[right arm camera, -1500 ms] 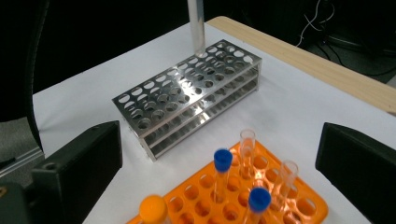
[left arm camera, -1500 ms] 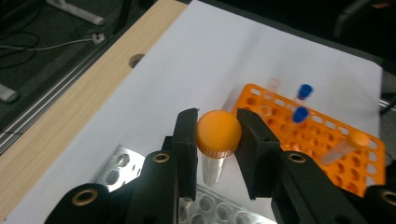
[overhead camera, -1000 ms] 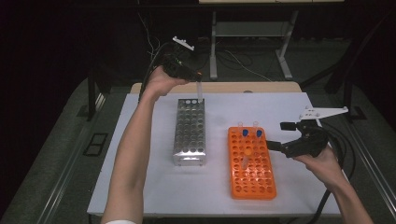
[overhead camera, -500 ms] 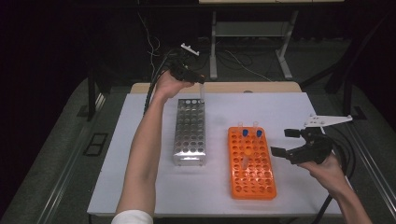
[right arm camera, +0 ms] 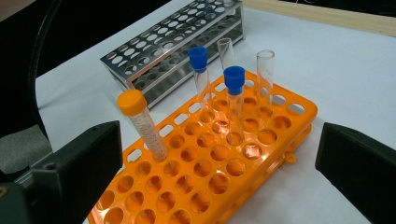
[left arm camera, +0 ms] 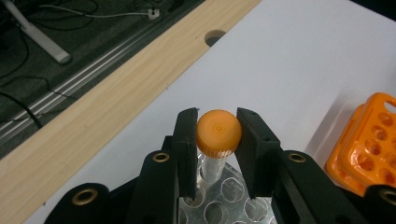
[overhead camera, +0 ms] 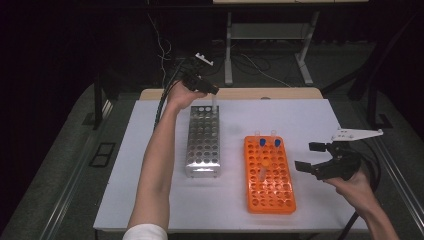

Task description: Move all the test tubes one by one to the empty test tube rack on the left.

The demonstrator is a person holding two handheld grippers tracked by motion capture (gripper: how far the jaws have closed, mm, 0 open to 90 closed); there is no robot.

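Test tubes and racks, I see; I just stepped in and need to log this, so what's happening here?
A person works with a gripper in each hand. The left gripper is shut on an orange-capped tube above the far end of the metal rack. The right gripper is open beside the orange rack, which holds another orange-capped tube, two blue-capped tubes and two uncapped ones.

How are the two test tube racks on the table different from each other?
The metal rack is silver steel, while the orange rack is bright plastic. The metal rack's holes look empty except where the left hand-held gripper holds an orange-capped tube over its far end; the orange rack holds several tubes: two blue-capped, one orange-capped, two uncapped. The metal rack sits left of the orange one. Both are rectangular grids lying lengthwise on the white table.
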